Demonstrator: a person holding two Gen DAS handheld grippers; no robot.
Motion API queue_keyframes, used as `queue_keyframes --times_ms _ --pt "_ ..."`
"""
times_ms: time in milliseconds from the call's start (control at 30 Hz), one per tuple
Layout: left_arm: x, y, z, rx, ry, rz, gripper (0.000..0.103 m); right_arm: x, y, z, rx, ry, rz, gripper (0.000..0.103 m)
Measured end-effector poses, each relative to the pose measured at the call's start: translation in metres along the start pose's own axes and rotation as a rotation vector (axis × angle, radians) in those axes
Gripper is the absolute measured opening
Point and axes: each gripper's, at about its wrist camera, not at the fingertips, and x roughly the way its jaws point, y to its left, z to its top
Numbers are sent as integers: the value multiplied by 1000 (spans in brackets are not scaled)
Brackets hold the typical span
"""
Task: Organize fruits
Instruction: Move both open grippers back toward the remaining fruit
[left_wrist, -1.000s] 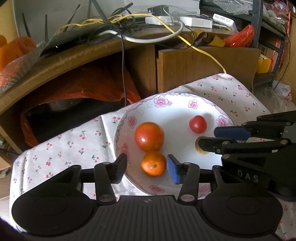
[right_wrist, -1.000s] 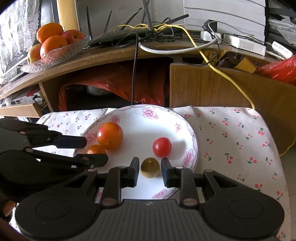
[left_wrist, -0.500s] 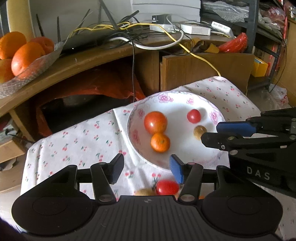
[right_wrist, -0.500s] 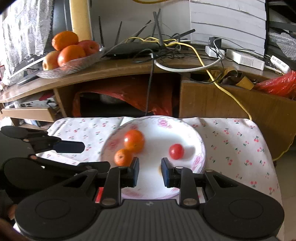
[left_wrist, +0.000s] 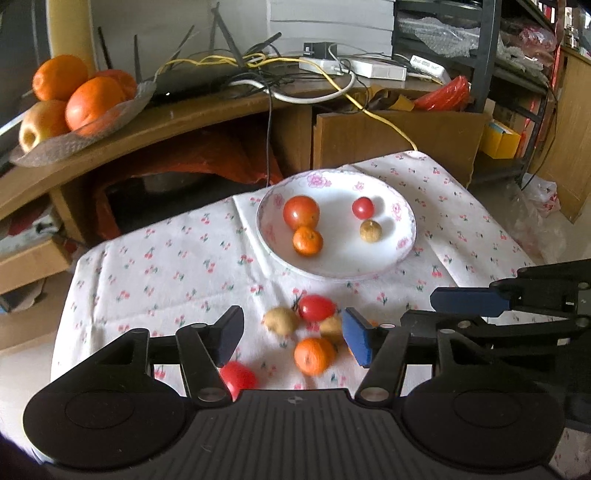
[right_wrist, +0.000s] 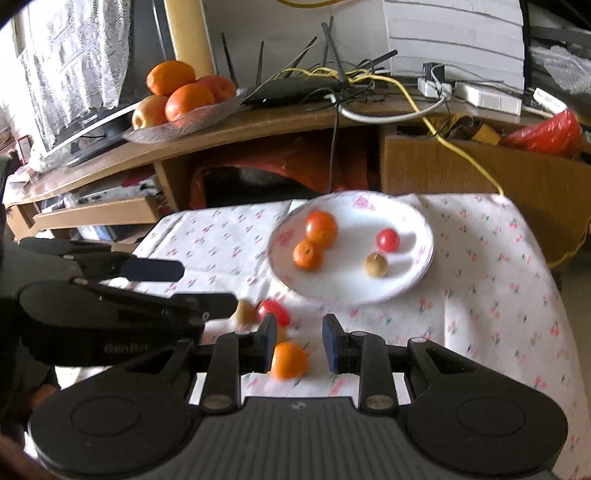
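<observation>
The left gripper (left_wrist: 291, 338) has its jaws opening wide, with nothing held between them. The right gripper (right_wrist: 299, 345) has a narrow gap and holds nothing too. Under them, on the cloth (left_wrist: 177, 266), lie loose fruits: an orange (left_wrist: 314, 355), two tomatoes (left_wrist: 316, 307) and a pale round fruit (left_wrist: 280, 320). Farther back sits the plate (left_wrist: 399, 254) with four fruits. Beyond it, a glass dish (left_wrist: 122, 110) of oranges sits on the desk (left_wrist: 207, 110).

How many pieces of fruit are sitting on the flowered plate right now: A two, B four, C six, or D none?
B: the flowered plate holds a large tomato, a mandarin, a small tomato and a brown round fruit; the other loose fruit lie on the cloth.
</observation>
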Motion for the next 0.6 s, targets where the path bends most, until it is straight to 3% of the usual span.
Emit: queue_keyframes --times_ms 333,600 --pt "-14 9 -30 -42 53 -12 73 -11 20 -23 0 40 39 41" --pt "-5 14 -43 -38 92 -15 76 2 16 -33 -3 88 21 42"
